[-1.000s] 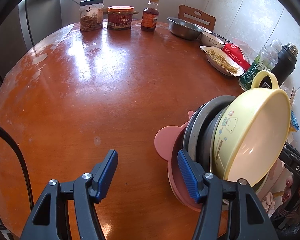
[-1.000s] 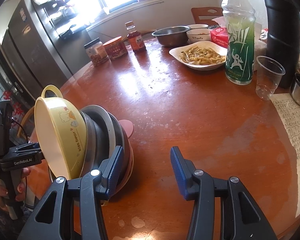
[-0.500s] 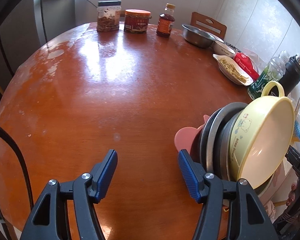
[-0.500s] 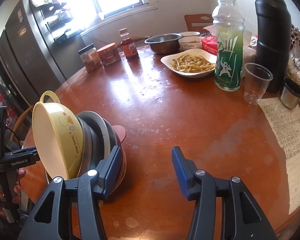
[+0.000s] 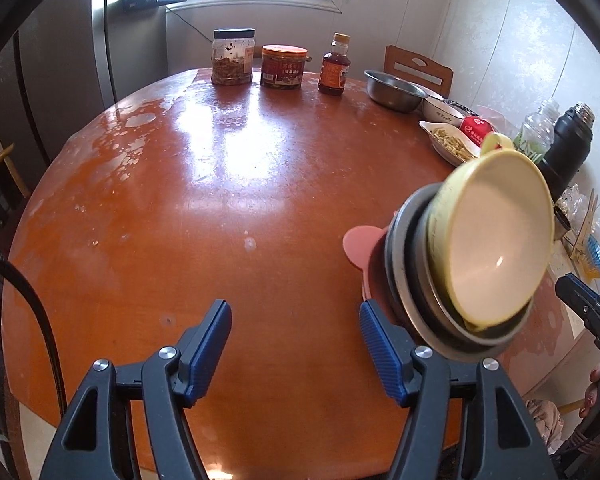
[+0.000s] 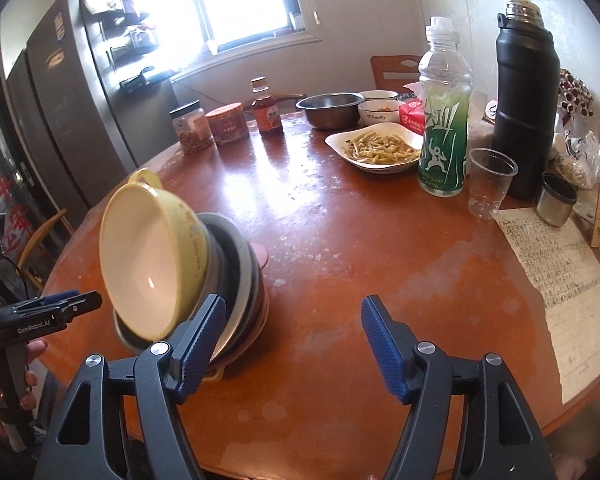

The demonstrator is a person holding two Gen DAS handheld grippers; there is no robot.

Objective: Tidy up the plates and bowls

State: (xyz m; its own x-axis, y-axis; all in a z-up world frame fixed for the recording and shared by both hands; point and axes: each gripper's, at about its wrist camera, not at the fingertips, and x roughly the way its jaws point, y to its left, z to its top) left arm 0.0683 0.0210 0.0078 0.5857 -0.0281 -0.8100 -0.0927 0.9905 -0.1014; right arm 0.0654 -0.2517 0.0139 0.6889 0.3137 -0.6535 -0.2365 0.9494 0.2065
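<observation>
A stack of dishes stands tipped on its edge near the rim of the round wooden table (image 5: 228,184). At the front of the stack is a yellow bowl (image 5: 496,240) with a loop handle, its pale inside facing sideways rather than up. Behind it sit grey metal plates (image 5: 404,280), and at the back a pink plate (image 5: 358,242) with a rounded ear sticking out. From the right wrist view the same stack leans with the yellow bowl (image 6: 148,256) facing toward the table's edge.

The left gripper (image 5: 296,344) is released: its 2 blue pads stand well apart with bare table between them, and its jaws have just been opening. Its right pad (image 5: 380,348) sits just beside the lower edge of the stack; whether it touches cannot be told.

The right gripper (image 6: 292,344) is also released, jaws wide and just opened further, nothing between them. Its left pad (image 6: 200,336) lies in front of the stack's lower edge.

Along the table's far side stand 2 jars (image 6: 210,126), a sauce bottle (image 6: 266,108), a steel bowl (image 6: 330,110), a dish of food (image 6: 376,148), a green drink bottle (image 6: 444,120), a clear cup (image 6: 490,184) and a black flask (image 6: 526,104). A handwritten sheet (image 6: 560,280) lies near the right edge.
</observation>
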